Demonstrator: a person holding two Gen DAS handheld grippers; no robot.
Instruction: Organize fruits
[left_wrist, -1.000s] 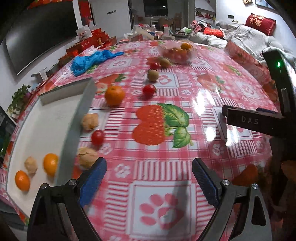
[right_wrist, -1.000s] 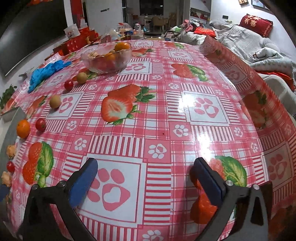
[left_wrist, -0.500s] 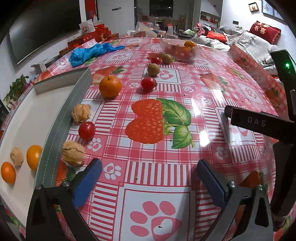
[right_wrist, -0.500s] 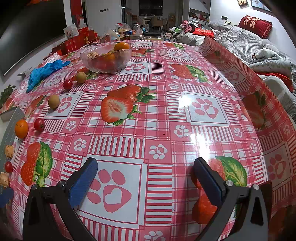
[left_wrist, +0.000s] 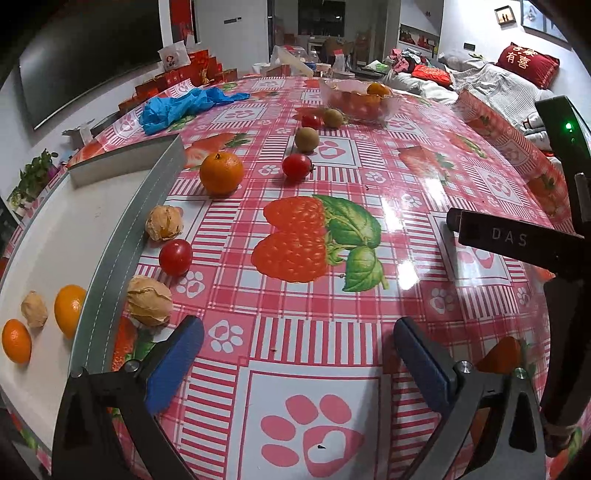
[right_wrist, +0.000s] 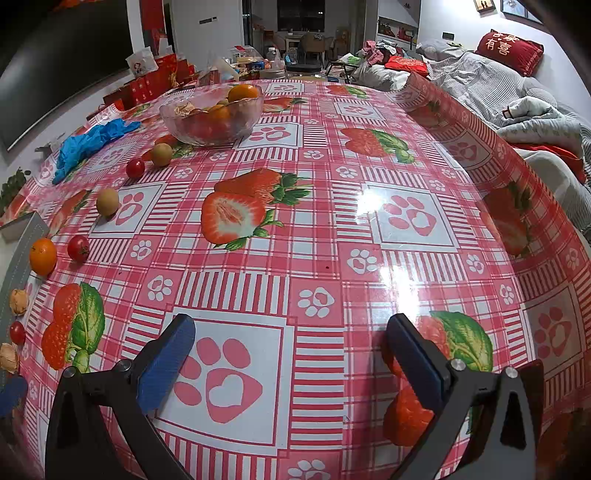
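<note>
1. Left wrist view: the left tongs are seen spread wide apart above the tabletop, with nothing between the blue pads.
2. A grey tray is seen at the left edge. Two oranges and one papery husk fruit are laid inside it, near its front corner.
3. Just outside the tray wall, a row of loose fruit is set out on the checked cloth: a husk fruit nearest the left pad, then a cherry tomato, another husk fruit and a larger orange.
4. Farther off, a tomato, a kiwi, a second tomato and a second kiwi are lined up toward a glass bowl that is filled with fruit.
5. A heap of blue gloves is seen far left, and part of the other black tool at the right edge.
6. Right wrist view: the right tongs are likewise held apart and empty, over a paw print on the cloth.
7. The glass bowl is seen far ahead to the left, well apart from the tongs.
8. The loose fruit is strung along the left side, from a kiwi beside the bowl down to the orange by the tray corner.
</note>
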